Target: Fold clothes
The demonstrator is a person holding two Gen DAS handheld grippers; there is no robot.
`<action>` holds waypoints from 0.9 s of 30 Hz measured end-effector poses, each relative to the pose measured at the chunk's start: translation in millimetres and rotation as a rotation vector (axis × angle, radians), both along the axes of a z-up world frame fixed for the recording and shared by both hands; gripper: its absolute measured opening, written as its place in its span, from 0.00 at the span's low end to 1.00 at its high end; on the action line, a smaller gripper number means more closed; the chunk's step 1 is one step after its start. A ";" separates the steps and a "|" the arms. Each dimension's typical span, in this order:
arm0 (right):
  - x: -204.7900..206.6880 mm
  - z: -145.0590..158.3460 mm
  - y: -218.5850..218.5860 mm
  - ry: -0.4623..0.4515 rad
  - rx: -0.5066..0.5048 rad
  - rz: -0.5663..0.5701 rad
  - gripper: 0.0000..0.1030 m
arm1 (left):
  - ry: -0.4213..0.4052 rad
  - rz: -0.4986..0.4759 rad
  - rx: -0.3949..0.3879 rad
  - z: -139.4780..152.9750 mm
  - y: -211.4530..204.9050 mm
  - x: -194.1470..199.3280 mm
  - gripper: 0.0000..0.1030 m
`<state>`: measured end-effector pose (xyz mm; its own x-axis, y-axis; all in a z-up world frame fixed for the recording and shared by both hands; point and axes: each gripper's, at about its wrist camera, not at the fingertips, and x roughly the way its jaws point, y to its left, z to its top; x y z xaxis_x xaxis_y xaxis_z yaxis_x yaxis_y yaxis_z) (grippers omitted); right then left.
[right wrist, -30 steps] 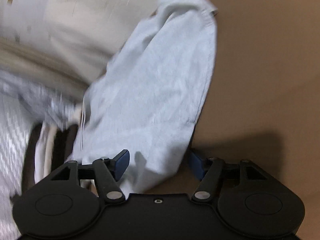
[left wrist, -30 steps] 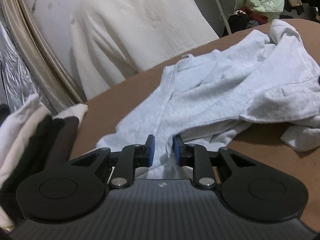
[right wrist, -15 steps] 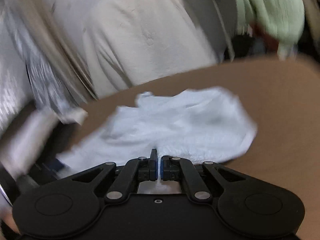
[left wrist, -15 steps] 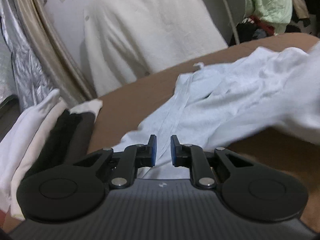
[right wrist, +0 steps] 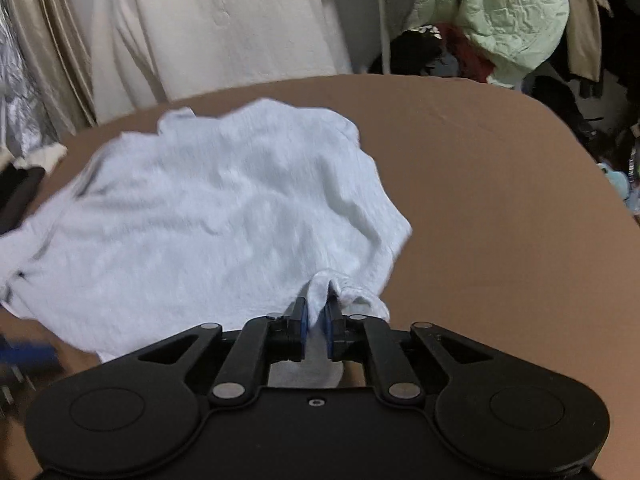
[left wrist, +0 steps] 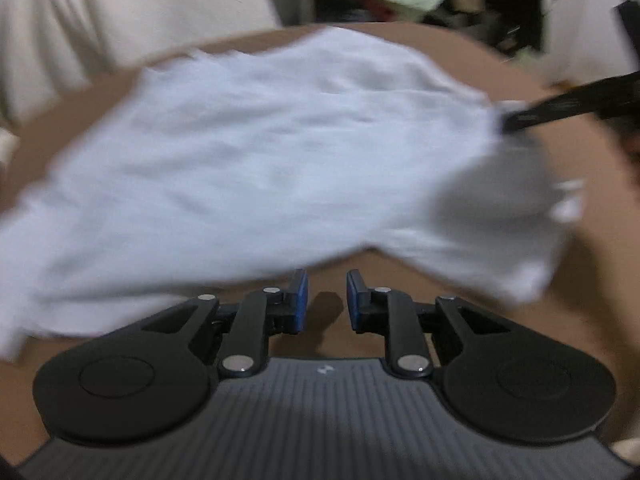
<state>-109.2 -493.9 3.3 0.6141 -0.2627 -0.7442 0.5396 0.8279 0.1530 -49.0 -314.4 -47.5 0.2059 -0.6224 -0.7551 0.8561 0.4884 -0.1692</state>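
Right claw (right wrist: 316, 322) pinched on pale garment (right wrist: 224, 216) edge

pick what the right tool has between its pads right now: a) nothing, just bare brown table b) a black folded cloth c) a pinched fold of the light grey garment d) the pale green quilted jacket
c: in the right wrist view the right tool has its blue pads pressed on a raised fold of the light grey garment lying on the brown table.

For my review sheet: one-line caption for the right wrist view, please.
Right gripper pinches a bunched fold of the pale grey knit garment spread on the brown table.
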 end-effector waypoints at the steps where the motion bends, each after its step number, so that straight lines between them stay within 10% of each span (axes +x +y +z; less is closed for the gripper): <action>1: -3.4 1.3 -3.4 -0.014 0.038 0.005 0.22 | 0.046 -0.012 -0.019 -2.5 -2.5 -2.3 0.23; 6: -35.9 3.9 -4.2 -0.059 0.172 0.078 0.57 | 0.150 -0.028 -0.052 -14.1 -13.3 -17.9 0.23; 11: -64.0 3.8 13.4 0.032 0.072 0.279 0.60 | 0.198 -0.016 -0.019 -24.7 -34.4 -37.7 0.27; 17: -67.2 -7.4 8.4 -0.020 0.168 0.225 0.63 | 0.036 0.066 0.020 -10.4 -49.1 -48.6 0.47; 22: -67.2 -14.5 14.4 -0.051 0.196 0.320 0.64 | 0.191 0.124 -0.089 0.2 -27.1 -27.7 0.50; 27: -57.1 -31.1 30.0 0.042 0.057 0.450 0.64 | 0.248 0.131 -0.010 -28.2 -39.6 -27.2 0.65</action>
